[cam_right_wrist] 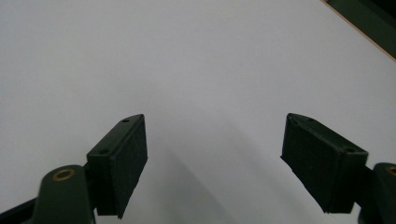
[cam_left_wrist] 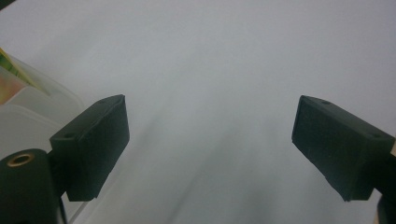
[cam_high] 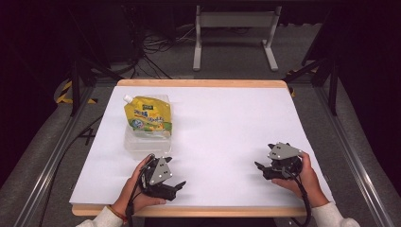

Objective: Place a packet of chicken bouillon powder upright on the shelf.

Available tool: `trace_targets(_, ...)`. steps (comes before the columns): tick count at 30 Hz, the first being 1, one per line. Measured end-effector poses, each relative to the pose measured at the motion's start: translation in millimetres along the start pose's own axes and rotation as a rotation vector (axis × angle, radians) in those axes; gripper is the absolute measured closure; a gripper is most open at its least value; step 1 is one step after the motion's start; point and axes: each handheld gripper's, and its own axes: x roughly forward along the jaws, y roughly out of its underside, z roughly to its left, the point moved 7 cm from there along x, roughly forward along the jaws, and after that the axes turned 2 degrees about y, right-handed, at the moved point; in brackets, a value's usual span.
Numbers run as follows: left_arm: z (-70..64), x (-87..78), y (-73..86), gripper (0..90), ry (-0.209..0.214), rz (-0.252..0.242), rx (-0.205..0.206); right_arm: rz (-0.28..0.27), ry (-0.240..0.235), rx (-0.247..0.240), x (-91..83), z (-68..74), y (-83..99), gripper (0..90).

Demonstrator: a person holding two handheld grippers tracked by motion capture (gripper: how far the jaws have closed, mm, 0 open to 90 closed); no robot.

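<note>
A yellow plastic spouted pouch lies on a clear plastic box at 10 o'clock on the white table. The left gripper at 7 o'clock and the right gripper at 4 o'clock have their jaws spread, holding nothing.

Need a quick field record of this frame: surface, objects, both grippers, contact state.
surface: white sheet on a wood-edged table
objects: yellow spouted pouch lying on a clear plastic container, far left of the sheet
left gripper: open, near the front edge, just in front of the container
right gripper: open, at the sheet's right, nothing between its jaws
contact: neither gripper touches the pouch or container
</note>
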Motion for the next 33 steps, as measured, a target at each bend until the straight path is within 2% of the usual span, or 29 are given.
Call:
trace_targets(10,-1.0,1.1,3.3,10.1,0.014,-0.001,-0.008,-0.009,0.023,0.057,-16.3,-5.1,30.3,18.9)
trace_targets(14,-0.3,0.1,4.2,9.8,0.025,-0.008,-0.005,0.009,0.040,0.083,-21.3,-5.9,50.2,17.8)
trace_targets(20,2.7,-0.4,7.4,9.2,0.034,-0.006,-0.002,-0.010,0.053,0.152,-34.1,-8.6,70.2,17.3)
trace_targets(27,3.8,1.2,10.4,8.8,0.044,0.001,-0.010,-0.009,0.077,0.199,-42.4,-12.0,82.6,17.0)
trace_targets(28,4.0,2.7,11.7,8.7,0.047,0.006,-0.014,-0.024,0.083,0.216,-45.0,-13.0,83.2,16.8)
trace_targets(31,4.8,3.9,12.5,8.7,0.043,0.008,-0.014,-0.021,0.082,0.210,-44.0,-11.9,83.1,16.5)
trace_targets(33,5.7,4.0,12.4,8.7,0.043,-0.003,-0.031,-0.019,0.083,0.199,-42.9,-10.4,81.9,16.4)
